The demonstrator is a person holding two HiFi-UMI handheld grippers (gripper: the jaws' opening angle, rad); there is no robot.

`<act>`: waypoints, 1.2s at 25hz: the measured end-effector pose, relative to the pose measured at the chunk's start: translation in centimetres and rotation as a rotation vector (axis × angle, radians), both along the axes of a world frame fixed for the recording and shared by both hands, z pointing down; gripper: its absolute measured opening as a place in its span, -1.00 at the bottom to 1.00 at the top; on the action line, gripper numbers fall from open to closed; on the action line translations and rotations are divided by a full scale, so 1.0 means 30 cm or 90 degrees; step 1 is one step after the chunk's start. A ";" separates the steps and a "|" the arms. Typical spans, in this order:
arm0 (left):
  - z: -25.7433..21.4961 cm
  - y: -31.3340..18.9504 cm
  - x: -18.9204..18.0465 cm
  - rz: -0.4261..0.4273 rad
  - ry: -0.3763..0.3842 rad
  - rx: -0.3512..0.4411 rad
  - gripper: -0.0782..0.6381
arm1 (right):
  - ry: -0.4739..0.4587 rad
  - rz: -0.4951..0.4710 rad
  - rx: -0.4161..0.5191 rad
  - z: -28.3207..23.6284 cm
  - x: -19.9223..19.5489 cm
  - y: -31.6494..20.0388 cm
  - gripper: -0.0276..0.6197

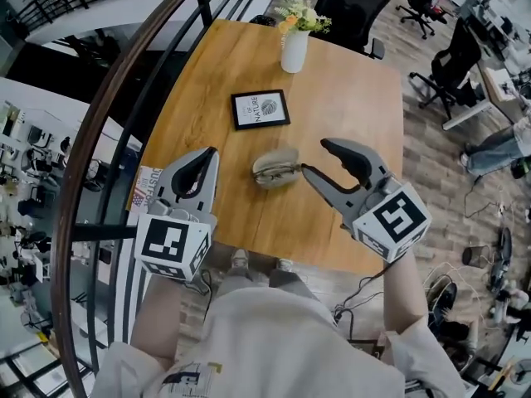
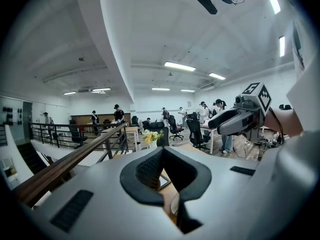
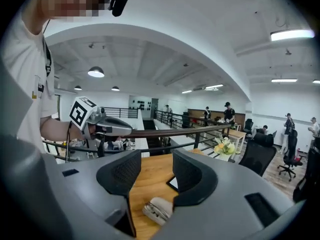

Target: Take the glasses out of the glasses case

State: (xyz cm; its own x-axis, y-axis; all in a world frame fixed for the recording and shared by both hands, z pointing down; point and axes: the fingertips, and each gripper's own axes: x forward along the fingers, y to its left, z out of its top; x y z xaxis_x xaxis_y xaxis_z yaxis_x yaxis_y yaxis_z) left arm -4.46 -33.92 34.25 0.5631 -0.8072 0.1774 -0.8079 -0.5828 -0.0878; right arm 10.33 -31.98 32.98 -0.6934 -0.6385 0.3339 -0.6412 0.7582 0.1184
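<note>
Wooden bench (image 1: 348, 89) beside a curved railing (image 1: 99, 131) in an open office, seen from above. Glasses case (image 1: 275, 168): beige, lying flat near the middle of the frame, just below a framed print (image 1: 260, 109). A white vase (image 1: 294, 50) of flowers stands at the upper centre, near the bench's far edge. Right claw (image 1: 314, 157): enters from the lower right, released, its two jaws standing well apart with nothing pressed between them. Its lower jaw tip lies just beside the right end of the case; contact cannot be judged. In the right gripper view the case shows low in the gap between the jaws. Left claw (image 1: 209, 157): at the lower left, left of the case and apart from it, jaw tips brought together, clenched on nothing.
</note>
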 end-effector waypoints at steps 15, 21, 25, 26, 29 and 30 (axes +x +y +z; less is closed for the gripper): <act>0.435 -0.273 0.044 -0.001 -0.047 -0.123 -0.74 | 0.142 -0.084 -0.219 0.663 -0.047 -0.323 -0.30; 0.640 -0.307 0.098 0.033 -0.088 -0.153 -0.74 | 0.202 -0.126 -0.290 0.920 -0.060 -0.351 -0.32; 0.766 -0.310 0.131 0.055 -0.091 -0.188 -0.74 | 0.248 -0.154 -0.329 1.066 -0.063 -0.363 -0.33; 0.797 -0.309 0.132 0.054 -0.092 -0.199 -0.74 | 0.260 -0.162 -0.339 1.100 -0.063 -0.361 -0.33; 0.880 -0.302 0.117 0.045 -0.086 -0.237 -0.74 | 0.296 -0.204 -0.375 1.193 -0.066 -0.339 -0.38; 0.905 -0.299 0.107 0.041 -0.084 -0.250 -0.74 | 0.310 -0.220 -0.387 1.223 -0.068 -0.330 -0.38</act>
